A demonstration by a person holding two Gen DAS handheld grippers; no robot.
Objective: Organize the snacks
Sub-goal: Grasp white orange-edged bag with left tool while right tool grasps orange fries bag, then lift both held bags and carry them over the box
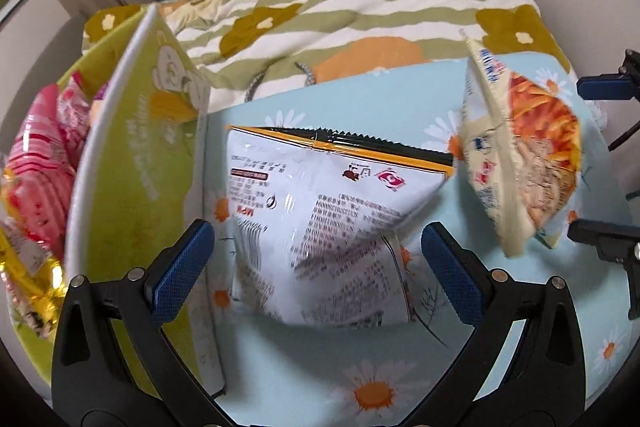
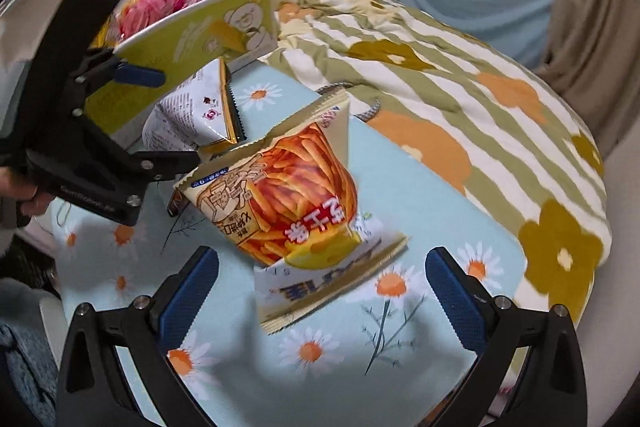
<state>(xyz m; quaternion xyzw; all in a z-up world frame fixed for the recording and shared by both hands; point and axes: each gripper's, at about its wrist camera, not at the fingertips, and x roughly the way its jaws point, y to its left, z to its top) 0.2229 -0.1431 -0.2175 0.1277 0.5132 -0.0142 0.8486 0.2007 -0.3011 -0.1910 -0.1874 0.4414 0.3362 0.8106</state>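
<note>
Left gripper (image 1: 318, 259) gapes wide around a white crinkled foil snack bag (image 1: 324, 223); right gripper (image 2: 322, 301) gapes wide around an orange fries-printed packet (image 2: 296, 203), green cardboard box (image 1: 136, 163) at nine o'clock.

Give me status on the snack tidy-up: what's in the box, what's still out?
Done: several pink packets already sit in the green box. In hand: nothing held; the left claw is open around the white bag, and the right claw is open in front of the orange bag. Left: both bags still lie on the daisy cloth, outside the box.
</note>
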